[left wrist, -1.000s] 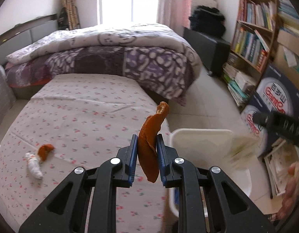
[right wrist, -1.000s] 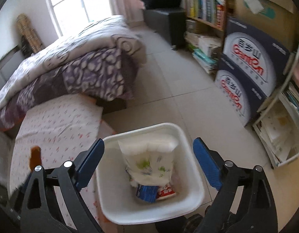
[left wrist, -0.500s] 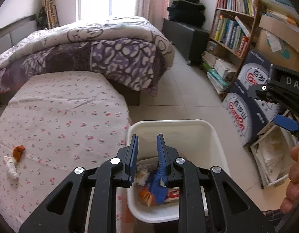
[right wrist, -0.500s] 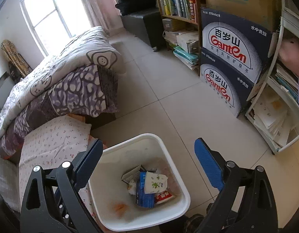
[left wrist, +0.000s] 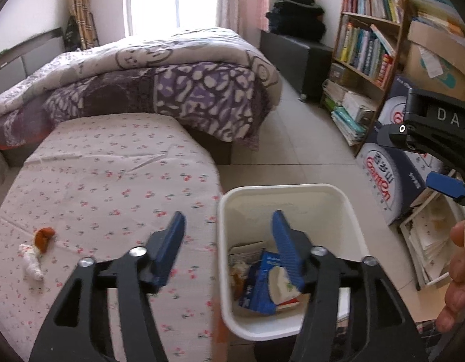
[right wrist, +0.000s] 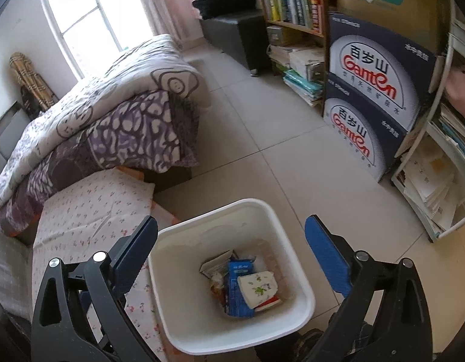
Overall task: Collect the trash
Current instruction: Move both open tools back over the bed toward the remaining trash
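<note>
White bin [right wrist: 292, 271], floral mattress [left wrist: 111, 181], stacked cartons [right wrist: 374, 90]

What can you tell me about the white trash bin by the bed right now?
The white trash bin is a squarish plastic tub with rounded corners and a rolled rim, open-topped and upright on the tiled floor, close against the flowered mattress. It is only partly filled: a blue packet, a white floral-printed wrapper, an opened carton flap and small scraps lie at the bottom. Neither gripper touches it.
</note>
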Demonstrator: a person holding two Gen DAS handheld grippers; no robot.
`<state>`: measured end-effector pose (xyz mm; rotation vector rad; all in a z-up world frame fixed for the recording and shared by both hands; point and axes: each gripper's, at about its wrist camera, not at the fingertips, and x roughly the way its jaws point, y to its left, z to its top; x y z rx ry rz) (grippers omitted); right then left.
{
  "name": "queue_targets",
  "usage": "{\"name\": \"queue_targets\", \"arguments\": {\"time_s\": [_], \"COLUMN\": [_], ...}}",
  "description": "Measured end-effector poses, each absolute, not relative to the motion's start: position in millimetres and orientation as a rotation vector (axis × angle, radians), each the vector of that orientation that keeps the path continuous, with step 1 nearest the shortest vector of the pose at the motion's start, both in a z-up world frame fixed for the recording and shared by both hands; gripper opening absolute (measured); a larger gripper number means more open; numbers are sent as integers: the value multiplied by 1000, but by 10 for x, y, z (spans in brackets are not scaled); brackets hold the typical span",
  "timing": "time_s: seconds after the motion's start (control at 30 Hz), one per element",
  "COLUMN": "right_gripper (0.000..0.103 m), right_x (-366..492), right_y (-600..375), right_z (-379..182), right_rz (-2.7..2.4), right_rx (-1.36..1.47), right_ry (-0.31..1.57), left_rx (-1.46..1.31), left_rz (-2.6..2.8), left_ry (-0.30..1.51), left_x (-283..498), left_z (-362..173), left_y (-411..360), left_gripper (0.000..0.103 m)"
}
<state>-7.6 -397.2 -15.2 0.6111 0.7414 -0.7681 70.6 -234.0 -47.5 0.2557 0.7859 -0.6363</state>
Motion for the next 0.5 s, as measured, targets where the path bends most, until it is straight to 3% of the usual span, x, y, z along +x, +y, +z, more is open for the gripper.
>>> {"name": "queue_targets", "arguments": {"time_s": [0.5], "right_gripper": [96], "right_x": [531], "right_y": [-3241], "right_z": [-258], "right_rz": [-625], "right_rx": [537], "right_ry": [831], "left_rx": [259], "left_rz": [-336], "left_ry": [844], "left_x": [1329], "left_z": [-684], "left_y": [-1295], "left_gripper": [82]}}
